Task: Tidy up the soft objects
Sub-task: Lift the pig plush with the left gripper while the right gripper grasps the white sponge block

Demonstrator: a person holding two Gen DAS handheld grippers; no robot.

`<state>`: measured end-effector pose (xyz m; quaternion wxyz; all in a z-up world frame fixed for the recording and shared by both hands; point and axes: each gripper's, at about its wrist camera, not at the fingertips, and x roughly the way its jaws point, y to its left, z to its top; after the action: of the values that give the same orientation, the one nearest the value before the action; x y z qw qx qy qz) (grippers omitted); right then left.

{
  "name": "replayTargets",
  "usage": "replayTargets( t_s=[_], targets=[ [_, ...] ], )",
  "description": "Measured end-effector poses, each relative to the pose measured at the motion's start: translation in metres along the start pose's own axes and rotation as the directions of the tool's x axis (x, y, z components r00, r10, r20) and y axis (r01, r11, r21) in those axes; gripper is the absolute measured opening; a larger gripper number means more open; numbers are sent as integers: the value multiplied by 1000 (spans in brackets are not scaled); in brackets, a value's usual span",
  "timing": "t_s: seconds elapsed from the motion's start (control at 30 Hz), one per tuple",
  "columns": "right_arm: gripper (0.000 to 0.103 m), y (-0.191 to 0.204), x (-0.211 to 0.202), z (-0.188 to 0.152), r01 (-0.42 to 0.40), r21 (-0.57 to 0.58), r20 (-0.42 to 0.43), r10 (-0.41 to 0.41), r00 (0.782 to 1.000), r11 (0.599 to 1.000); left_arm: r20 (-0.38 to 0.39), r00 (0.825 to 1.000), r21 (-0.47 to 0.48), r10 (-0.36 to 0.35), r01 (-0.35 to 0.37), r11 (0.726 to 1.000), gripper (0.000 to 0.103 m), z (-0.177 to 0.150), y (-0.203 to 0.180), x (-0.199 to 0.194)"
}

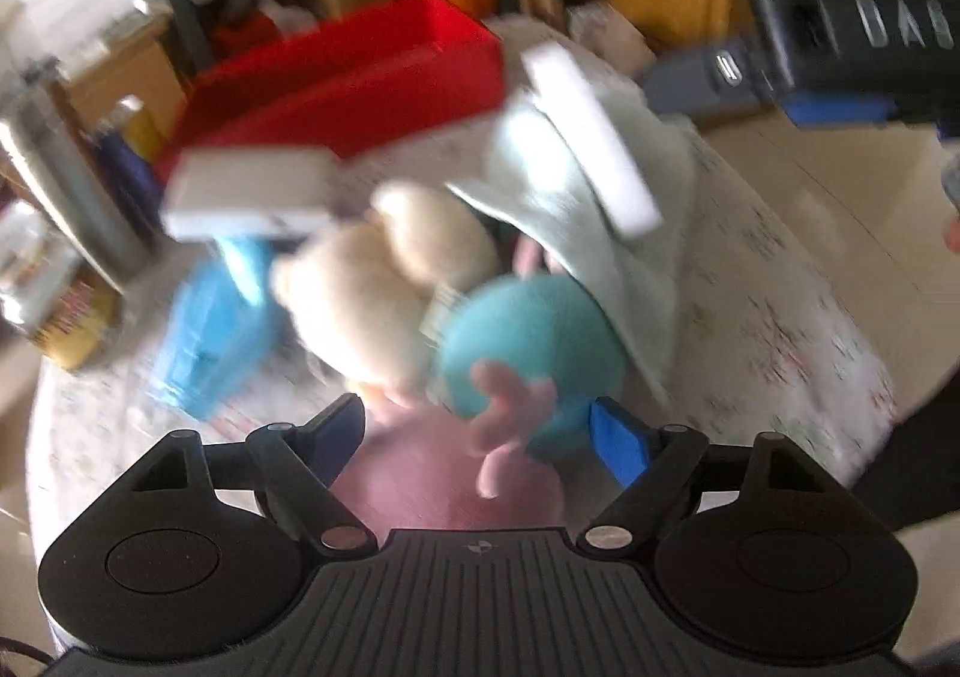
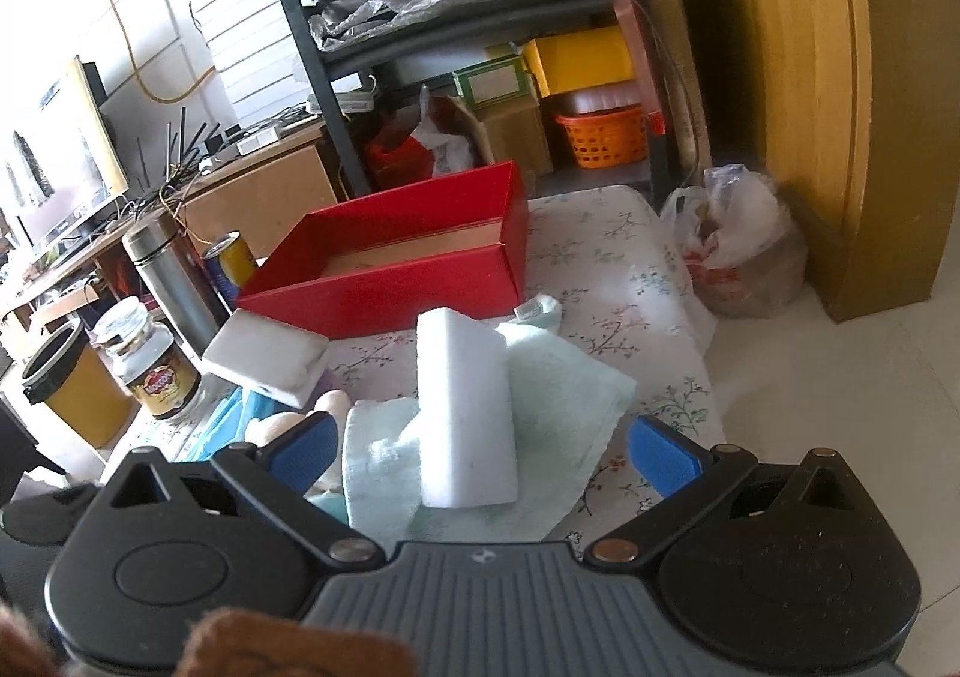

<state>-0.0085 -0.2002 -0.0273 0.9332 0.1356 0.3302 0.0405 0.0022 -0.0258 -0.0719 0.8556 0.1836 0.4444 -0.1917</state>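
Sponge [image 2: 465, 407] on towel [image 2: 558, 419], before box [image 2: 390, 281]

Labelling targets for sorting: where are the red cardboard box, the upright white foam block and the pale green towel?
Red cardboard box [image 2: 384, 281]: right wrist view, front wall.
Upright white foam block [image 2: 465, 407]: right wrist view, broad face.
Pale green towel [image 2: 570, 401]: right wrist view, flat part.

both hand-held grippers, left [image 1: 477, 428] and right [image 2: 480, 446], jaws wide apart, empty

A blurred teal round plush toy [image 1: 528, 341] is framed between the spread blue pads of the left gripper [image 1: 480, 431], beside a cream plush bear [image 1: 372, 287].
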Motion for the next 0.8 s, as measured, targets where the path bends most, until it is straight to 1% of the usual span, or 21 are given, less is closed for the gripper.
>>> replayTargets(
  t_s=[0.07, 0.1, 0.17, 0.23, 0.3, 0.37, 0.43, 0.47, 0.5, 0.53, 0.6, 0.7, 0.77, 0.8],
  targets=[
    [79, -2, 1, 0, -2, 11, -6, 2, 1000, 1000, -6, 999, 62, 50, -50, 997, 81, -3, -8, 7],
    [79, -2, 2, 0, -7, 19, -12, 8, 1000, 1000, -11, 998, 74, 60, -59, 996, 81, -3, -10, 10],
    [79, -3, 3, 1, -21, 34, -25, 22, 999, 999, -20, 998, 68, 66, -64, 996, 79, -3, -7, 14],
    [79, -2, 4, 3, -25, 33, -29, 26, 999, 999, -24, 998, 39, 51, -50, 998, 77, -3, -3, 12],
    [79, -3, 6, 7, -13, 29, -20, 14, 1000, 999, -26, 999, -35, 19, -20, 999, 70, -2, 8, 7],
    [79, -5, 9, 13, -12, 35, -16, 12, 1000, 999, -29, 999, -97, -18, 15, 995, 65, 0, 18, 2],
    [78, -6, 14, 20, 4, 35, -10, -3, 1000, 999, -25, 999, -152, -47, 43, 987, 65, -2, 27, -7],
    [76, -6, 18, 23, 7, 32, -14, -7, 1000, 999, -18, 998, -170, -64, 60, 984, 59, -4, 31, -10],
    [72, -5, 23, 26, 2, 29, -24, -1, 1000, 1000, -8, 996, -184, -85, 82, 979, 54, -4, 34, -15],
    [70, -5, 30, 29, -5, 35, -38, 6, 999, 999, -10, 994, -207, -105, 100, 973, 52, -4, 38, -18],
    [69, -3, 43, 32, -16, 54, -70, 20, 997, 998, 3, 991, -243, -136, 132, 961, 52, -6, 46, -24],
    [69, 3, 66, 32, -41, 72, -124, 49, 991, 997, 20, 993, -245, -119, 120, 962, 52, -10, 50, -31],
    [67, 5, 81, 28, -63, 97, -169, 79, 982, 993, 29, 991, -266, -131, 134, 954, 52, -16, 53, -36],
    [65, 5, 89, 26, -65, 110, -191, 85, 978, 992, 35, 989, -282, -144, 148, 948, 52, -19, 57, -39]
  ],
)
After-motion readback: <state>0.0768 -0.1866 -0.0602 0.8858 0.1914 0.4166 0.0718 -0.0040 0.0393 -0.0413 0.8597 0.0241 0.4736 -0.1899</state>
